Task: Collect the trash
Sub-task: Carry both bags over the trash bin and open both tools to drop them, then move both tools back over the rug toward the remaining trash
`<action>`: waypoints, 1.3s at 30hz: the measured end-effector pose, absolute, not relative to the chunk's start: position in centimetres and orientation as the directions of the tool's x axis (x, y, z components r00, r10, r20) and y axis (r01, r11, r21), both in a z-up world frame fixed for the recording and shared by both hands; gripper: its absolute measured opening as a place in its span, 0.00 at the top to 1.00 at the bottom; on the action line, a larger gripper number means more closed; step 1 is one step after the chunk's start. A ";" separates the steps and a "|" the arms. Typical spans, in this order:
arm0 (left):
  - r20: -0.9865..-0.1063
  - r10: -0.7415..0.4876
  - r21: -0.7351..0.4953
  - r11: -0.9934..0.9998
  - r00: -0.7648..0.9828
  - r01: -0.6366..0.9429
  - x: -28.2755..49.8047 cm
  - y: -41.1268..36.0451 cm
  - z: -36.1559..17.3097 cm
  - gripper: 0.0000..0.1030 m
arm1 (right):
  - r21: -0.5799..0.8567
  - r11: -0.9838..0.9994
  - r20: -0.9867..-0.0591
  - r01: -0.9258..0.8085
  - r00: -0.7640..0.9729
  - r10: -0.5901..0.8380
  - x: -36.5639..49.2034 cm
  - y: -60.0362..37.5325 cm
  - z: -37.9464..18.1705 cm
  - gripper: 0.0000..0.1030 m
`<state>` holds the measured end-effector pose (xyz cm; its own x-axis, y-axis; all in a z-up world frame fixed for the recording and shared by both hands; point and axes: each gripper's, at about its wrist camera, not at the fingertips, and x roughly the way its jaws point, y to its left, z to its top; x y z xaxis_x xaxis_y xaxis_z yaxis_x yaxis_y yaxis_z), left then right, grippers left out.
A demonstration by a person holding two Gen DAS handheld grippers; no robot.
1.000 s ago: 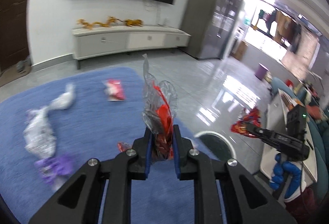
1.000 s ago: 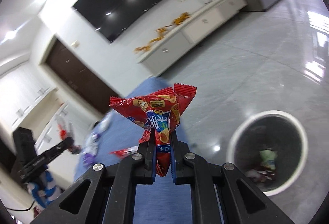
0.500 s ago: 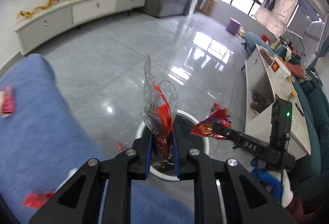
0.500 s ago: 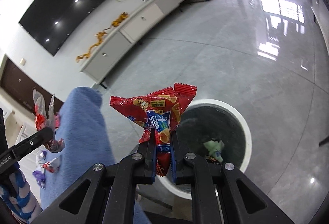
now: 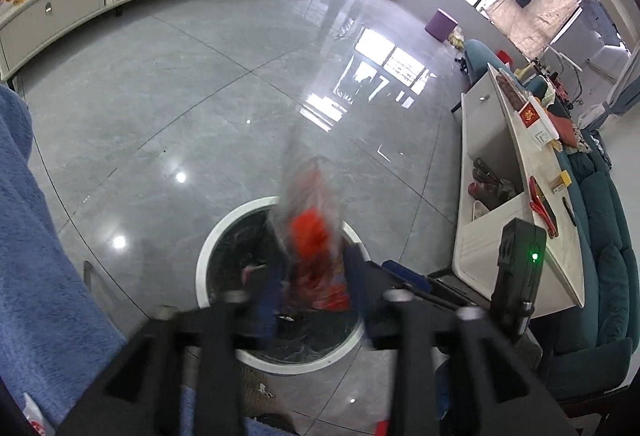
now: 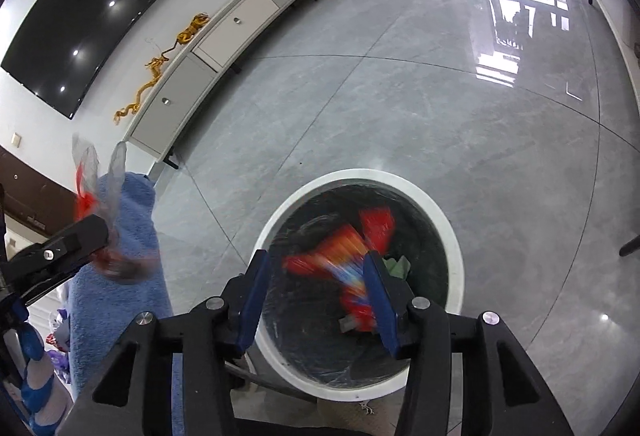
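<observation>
Blue rug [image 6: 120,276] beside bin [image 6: 452,236], grey tiles [image 6: 400,95]

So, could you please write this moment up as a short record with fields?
bin: white-rimmed trash bin, dark liner, on grey tile floor
left gripper: jaws opening above the bin, clear-and-red wrapper blurred between them
right gripper: jaws opening, red snack packet blurred, over the bin mouth
nearby: blue rug beside the bin

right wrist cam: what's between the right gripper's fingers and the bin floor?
Right wrist view: the red snack bag, blurred, sits between the opening right gripper fingers, over the bin; a green scrap lies inside.
</observation>
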<state>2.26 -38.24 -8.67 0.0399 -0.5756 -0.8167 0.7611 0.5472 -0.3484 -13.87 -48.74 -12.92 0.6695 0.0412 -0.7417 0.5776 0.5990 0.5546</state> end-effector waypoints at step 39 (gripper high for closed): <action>-0.715 -0.600 -0.245 0.697 0.360 0.674 -2.3 -20.4 0.0 0.44 | 0.436 0.828 -0.650 0.353 0.760 0.018 -10.9 -39.8 -1.5 0.55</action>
